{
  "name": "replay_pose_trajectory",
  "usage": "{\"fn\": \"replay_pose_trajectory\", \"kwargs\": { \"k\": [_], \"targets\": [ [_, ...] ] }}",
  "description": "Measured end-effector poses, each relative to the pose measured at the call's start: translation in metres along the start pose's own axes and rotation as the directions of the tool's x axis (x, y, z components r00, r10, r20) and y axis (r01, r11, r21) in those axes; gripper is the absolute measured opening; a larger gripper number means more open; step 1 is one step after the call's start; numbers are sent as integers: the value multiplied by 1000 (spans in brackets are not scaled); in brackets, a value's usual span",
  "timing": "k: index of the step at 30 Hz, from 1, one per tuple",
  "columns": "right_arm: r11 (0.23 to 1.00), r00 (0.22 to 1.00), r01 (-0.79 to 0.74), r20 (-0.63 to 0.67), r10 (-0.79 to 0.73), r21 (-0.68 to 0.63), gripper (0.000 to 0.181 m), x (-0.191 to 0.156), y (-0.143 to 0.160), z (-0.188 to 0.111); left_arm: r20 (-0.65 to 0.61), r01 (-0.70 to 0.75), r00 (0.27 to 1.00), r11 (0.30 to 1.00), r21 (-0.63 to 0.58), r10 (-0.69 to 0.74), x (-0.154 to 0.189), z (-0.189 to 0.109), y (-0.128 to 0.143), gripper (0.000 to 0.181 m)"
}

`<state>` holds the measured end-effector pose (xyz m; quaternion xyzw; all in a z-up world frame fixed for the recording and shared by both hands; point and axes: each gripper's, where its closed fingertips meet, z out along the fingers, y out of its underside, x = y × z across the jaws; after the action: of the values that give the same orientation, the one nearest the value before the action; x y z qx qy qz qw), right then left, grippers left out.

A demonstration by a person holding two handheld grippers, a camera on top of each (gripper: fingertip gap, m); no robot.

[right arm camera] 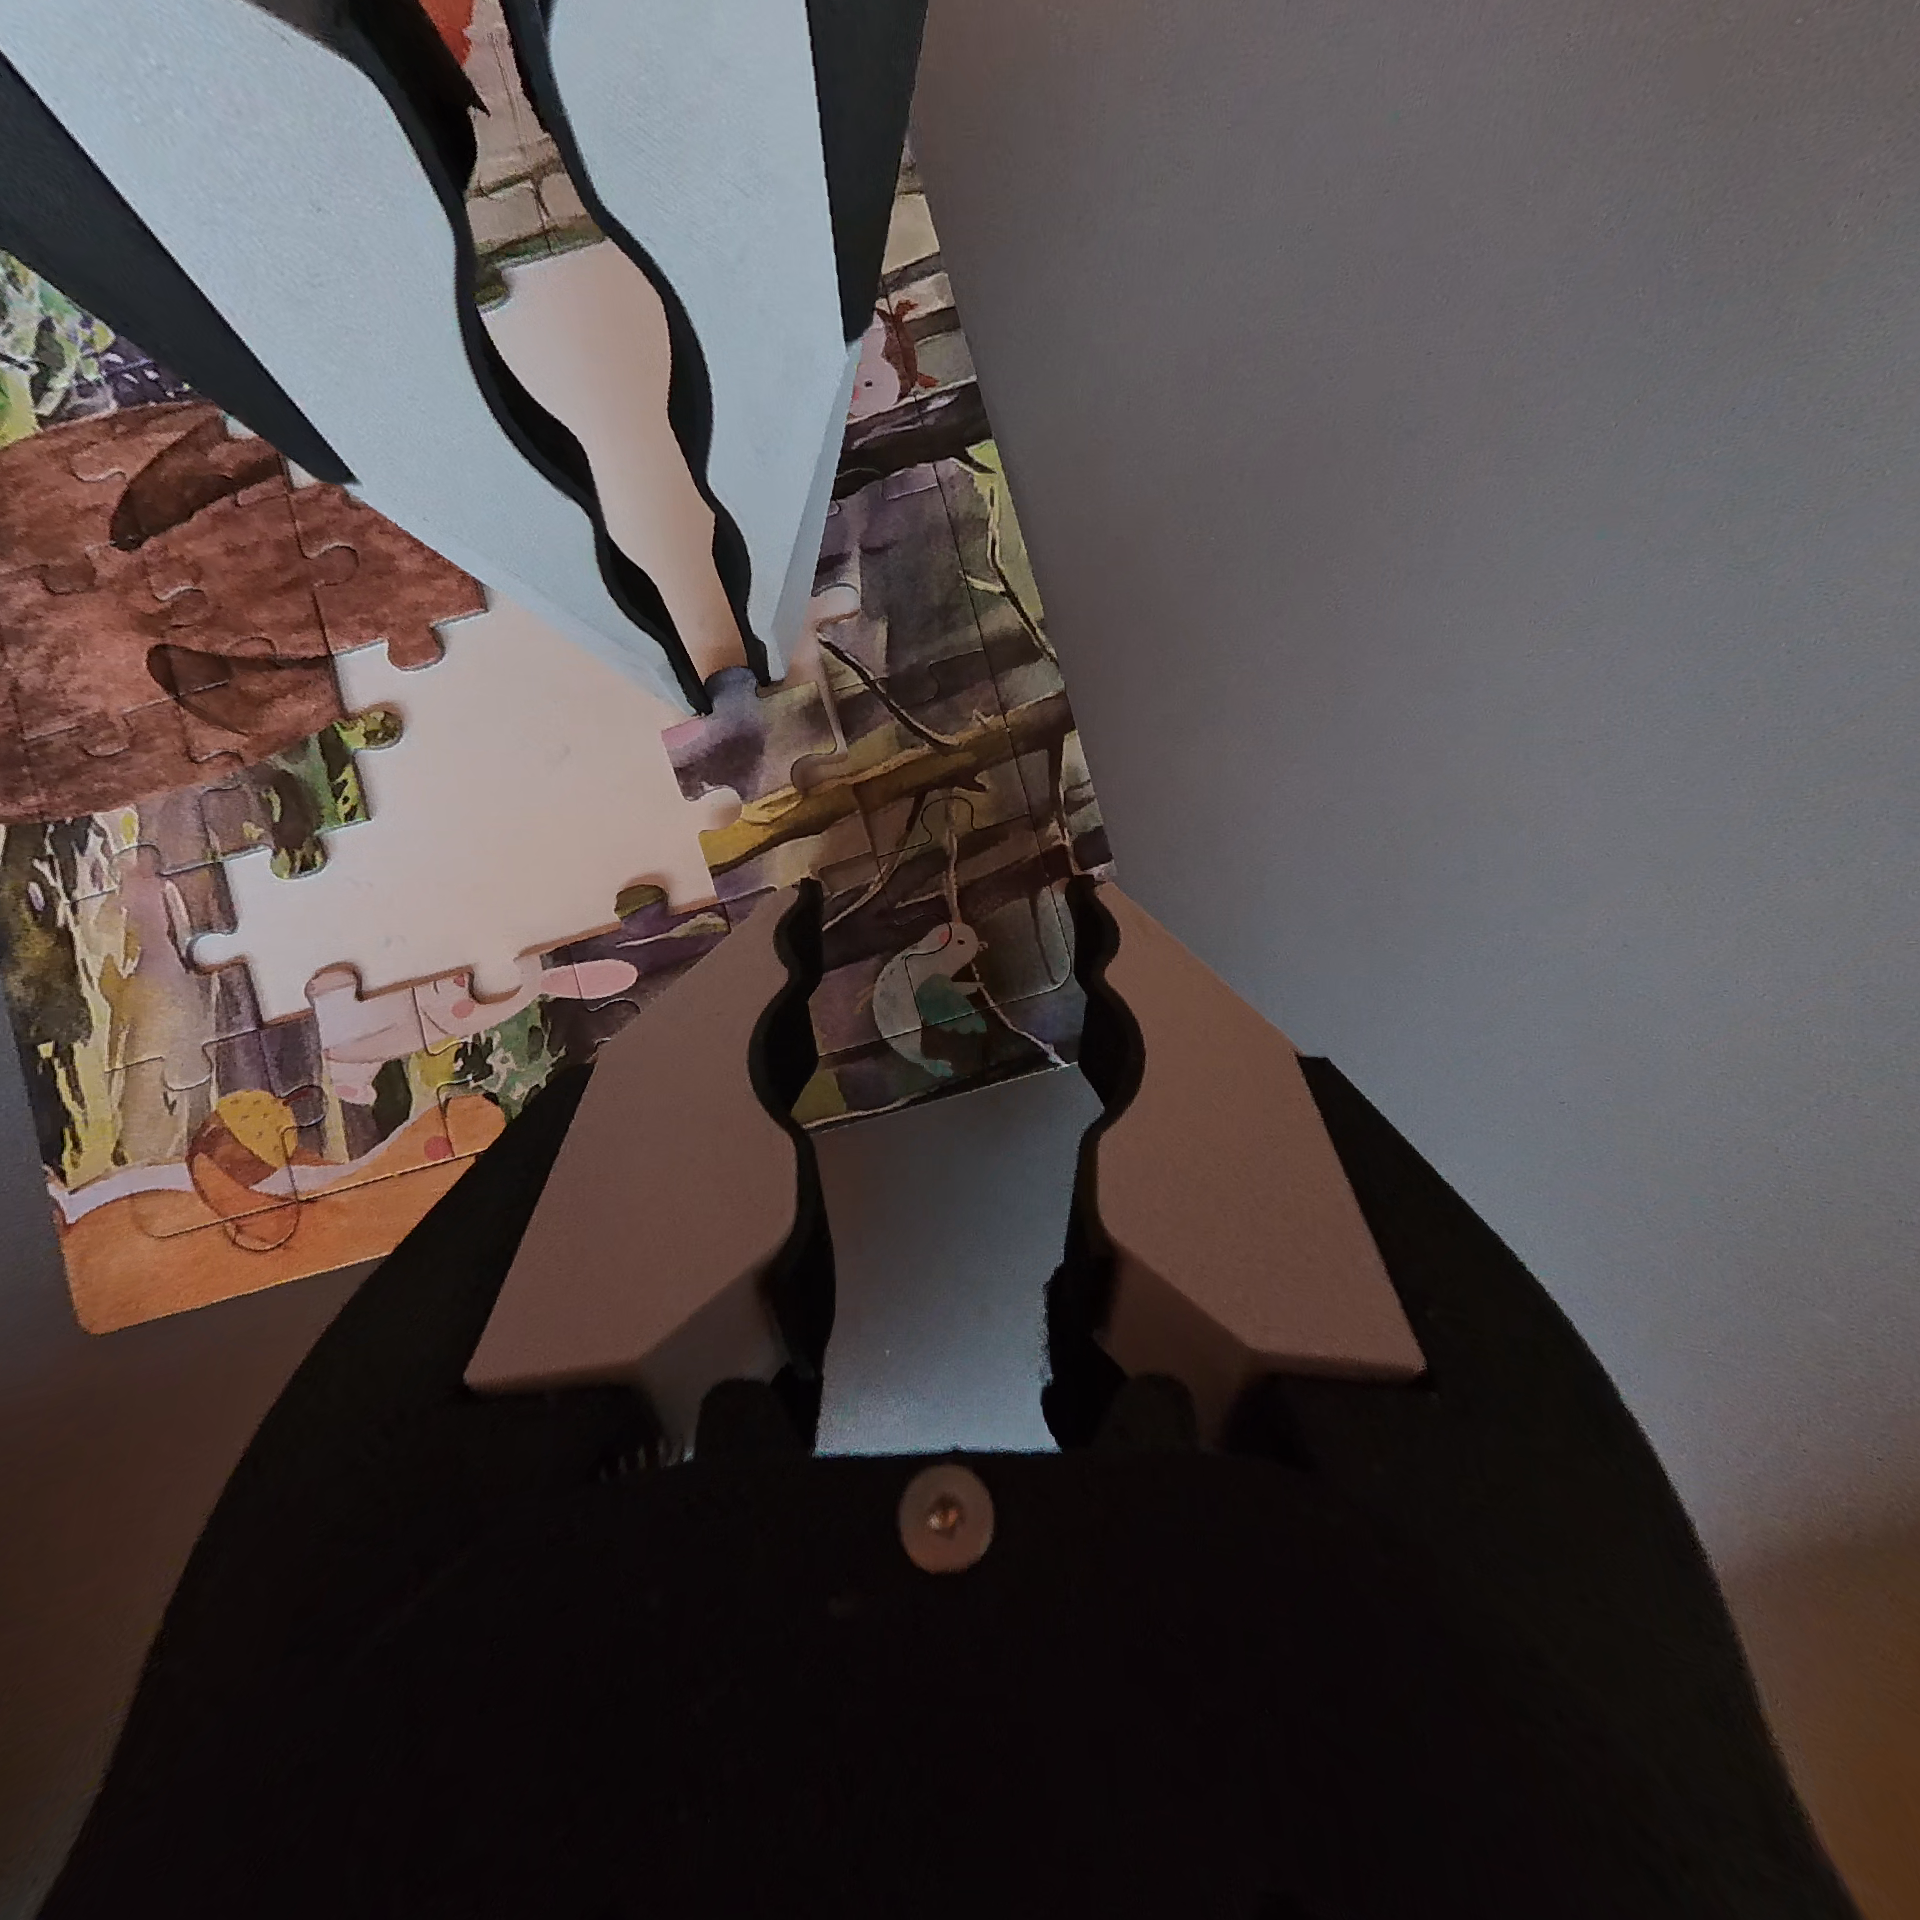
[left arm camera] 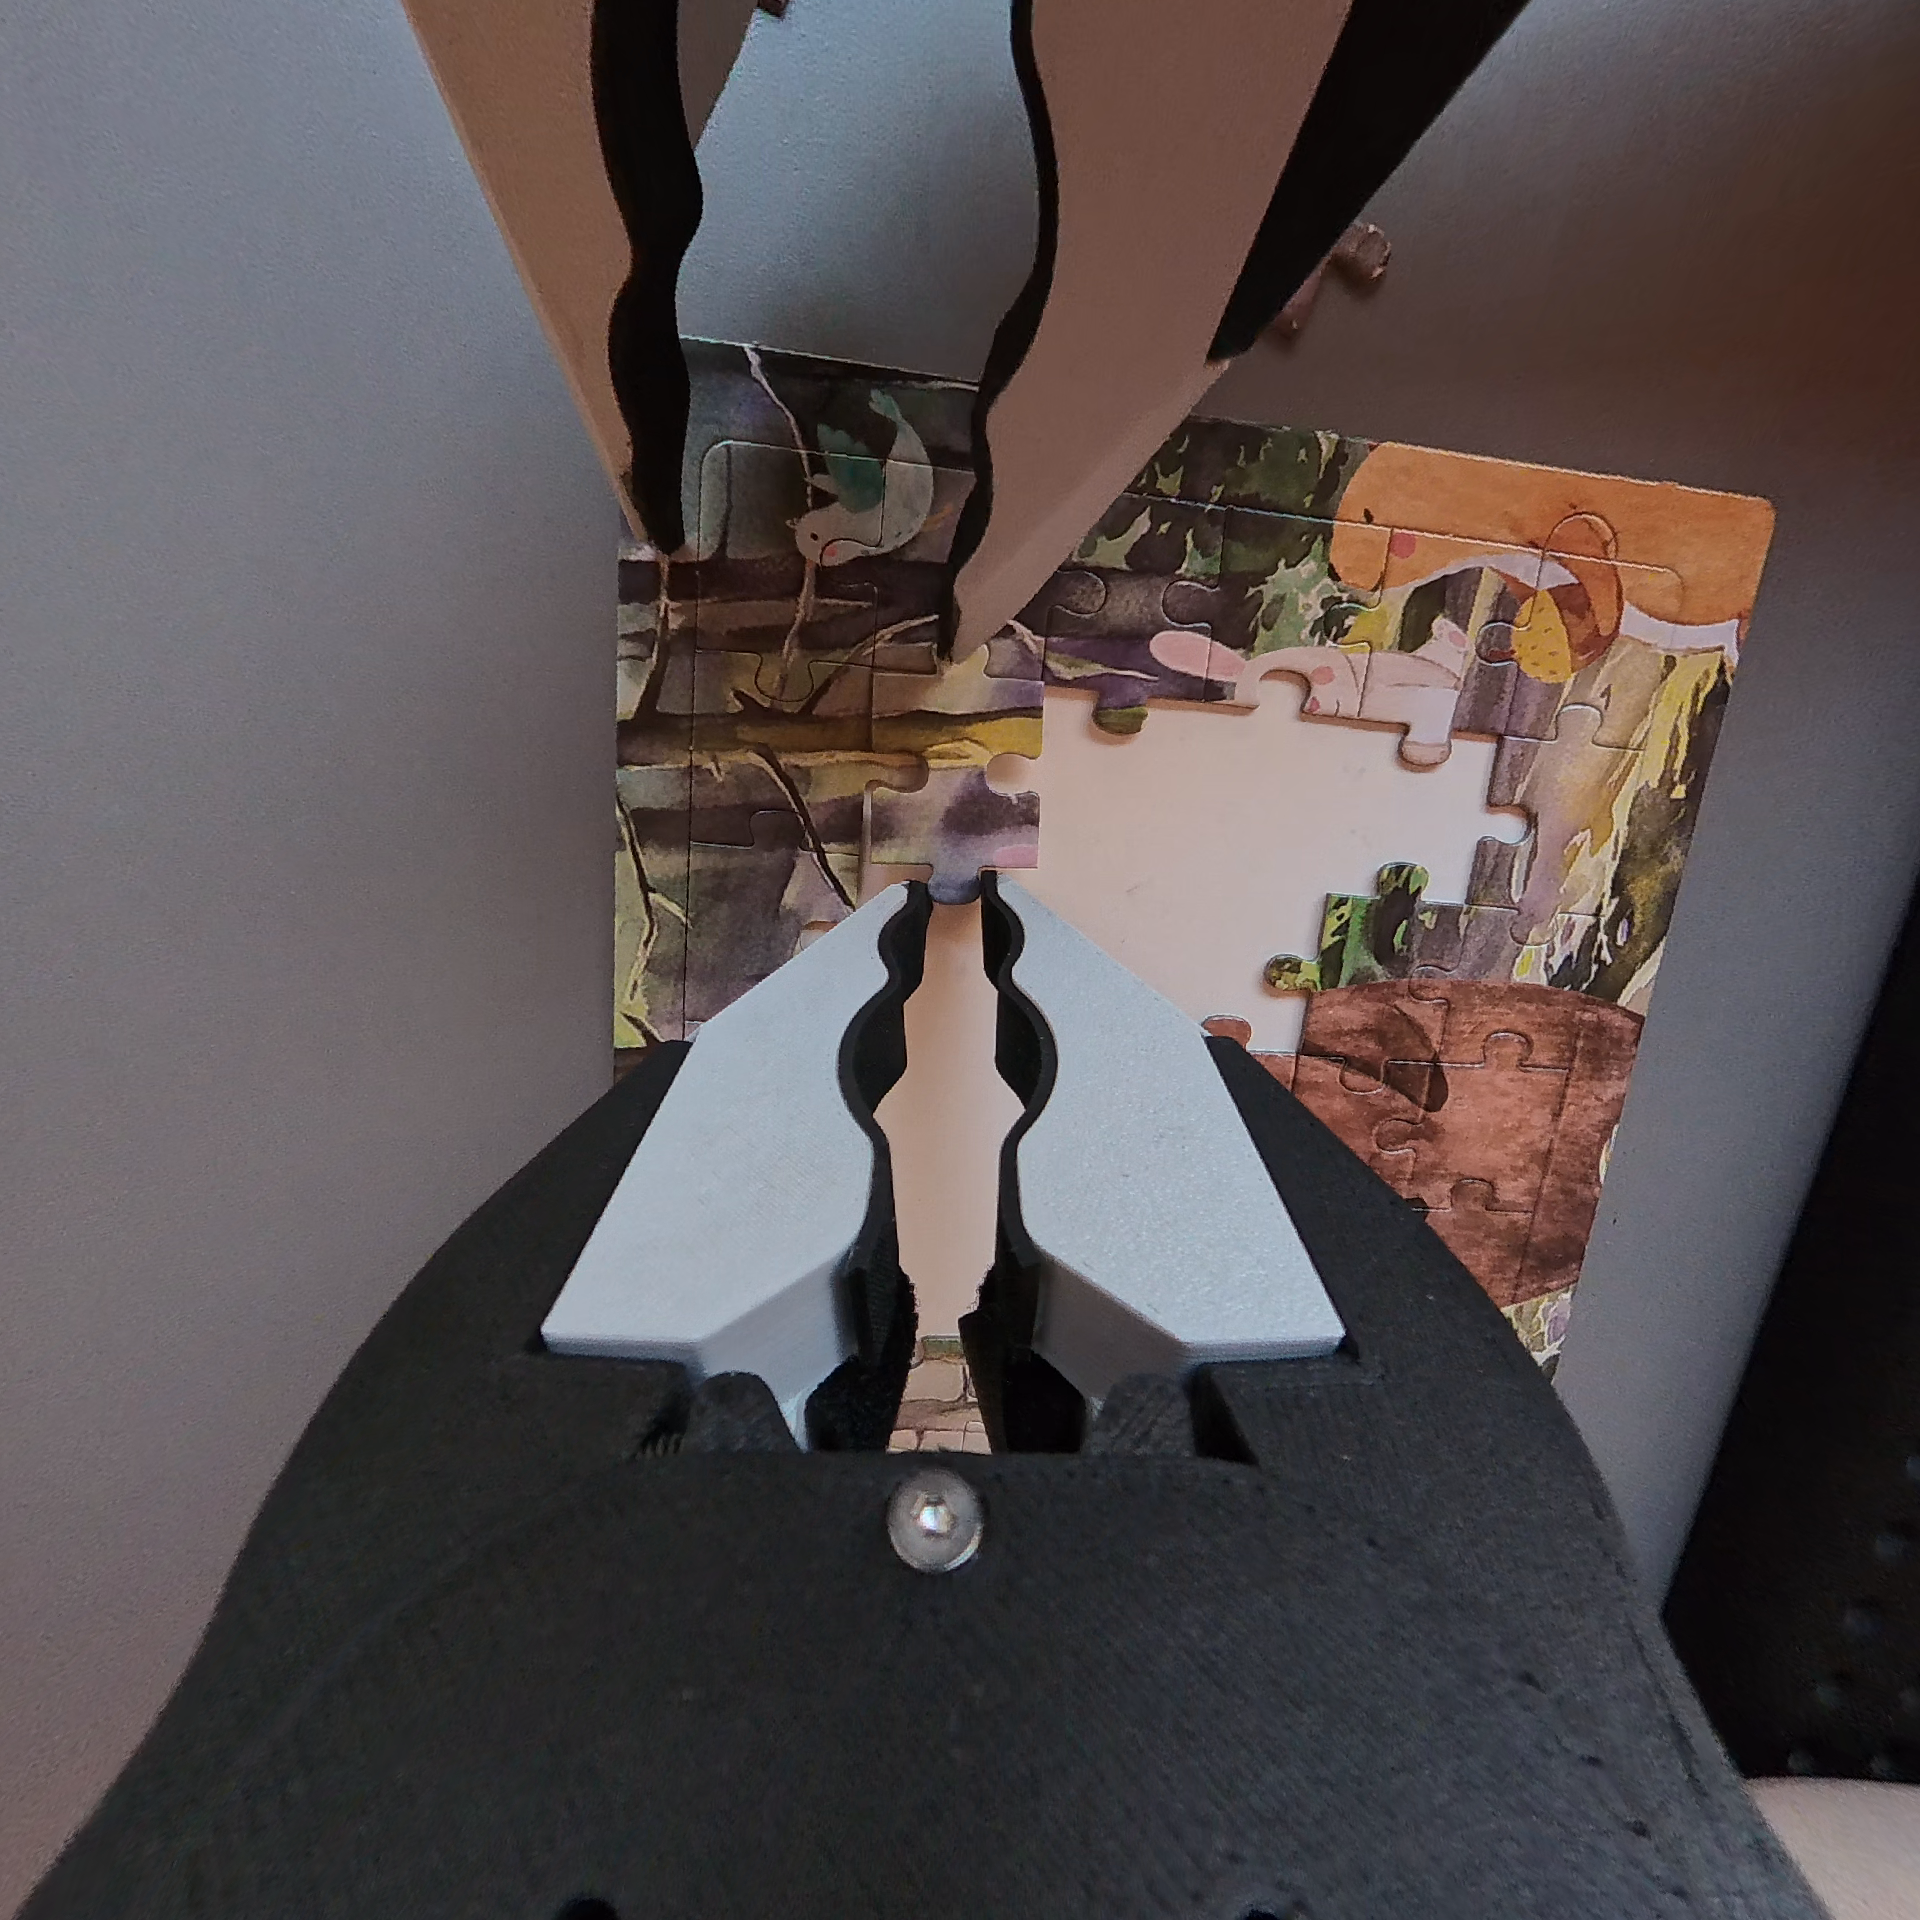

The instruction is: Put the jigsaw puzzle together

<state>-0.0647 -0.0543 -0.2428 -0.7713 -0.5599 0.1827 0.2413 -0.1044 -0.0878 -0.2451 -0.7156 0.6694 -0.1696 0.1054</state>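
Left tool [left arm camera: 951,883], grey fingers with black wavy pads: tips pinch the small knob of a purple-grey cardboard puzzle piece [left arm camera: 956,821]. Piece sits just ahead of the tips, at the left edge of the bare gap in the puzzle. Whether it is fully seated, cannot tell.

Same grip in the right wrist view: left tool [right arm camera: 732,691] comes in from the top, tips on the knob of the piece [right arm camera: 753,743].

Right tool [right arm camera: 940,894], tan fingers with black wavy pads: fingers spread wide, nothing between them. Tips hover over, or rest on, the finished corner with the painted bird [right arm camera: 930,977]; contact unclear. In the left wrist view the right tool [left arm camera: 805,582] enters from above, straddling the bird [left arm camera: 862,499].

Flat rectangular watercolour jigsaw puzzle [left arm camera: 1455,644] lies on a plain grey worktop [left arm camera: 291,727], ahead and right of the left tool. Mostly assembled; a white gap [left arm camera: 1247,831] in the middle, right of the left tool's tips. Brown patch [left arm camera: 1455,1122] near right, orange corner [left arm camera: 1558,499] far right. Two loose brownish bits [left arm camera: 1361,255] beyond the puzzle, too small to tell.
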Motion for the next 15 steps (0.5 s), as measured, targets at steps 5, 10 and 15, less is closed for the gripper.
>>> {"fn": "replay_pose_trajectory", "kwargs": {
  "k": [5,10,15],
  "targets": [
    [1000,1000,13,-22,-14,-24,47,1,1,0,4,-1,1000,1000,1,1,0,0,0,8],
    [1000,1000,14,-28,-15,-28,48,1,2,0,9,-2,1000,1000,-12,2,0,-2,3,9],
    [999,999,20,-31,-21,-32,47,1,2,-1,26,33,999,999,-12,-33,-8,-14,13,7]
  ]
}}
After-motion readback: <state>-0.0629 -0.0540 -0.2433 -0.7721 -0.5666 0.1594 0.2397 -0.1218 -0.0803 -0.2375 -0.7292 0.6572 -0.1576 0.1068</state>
